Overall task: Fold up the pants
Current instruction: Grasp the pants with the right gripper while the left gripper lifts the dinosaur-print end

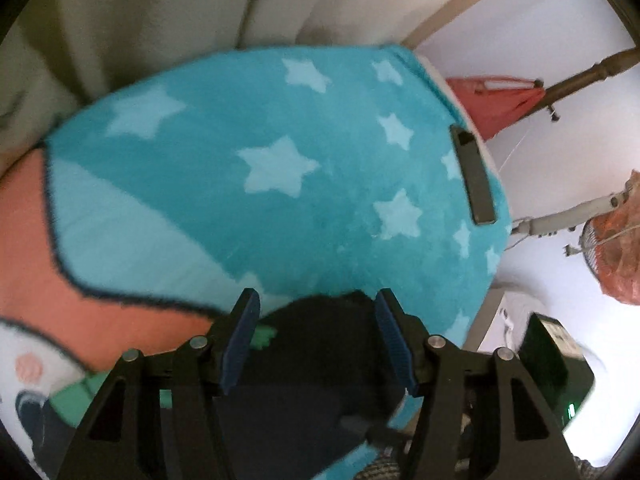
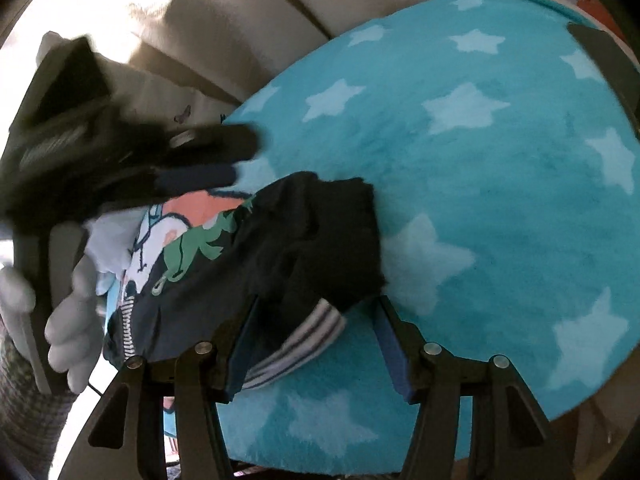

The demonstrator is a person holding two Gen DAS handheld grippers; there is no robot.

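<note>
Both tongs released: right tongs straddle dark pants on star blanket, left tongs over them, likely for grabbing.

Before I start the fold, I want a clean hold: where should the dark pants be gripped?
Probably the striped waistband, taken from the near edge of the dark pants. It is a firm rim curling up off the star blanket, already lying between the right gripper jaws.

Two close, downward wrist views, sharing the star blanket.
</note>
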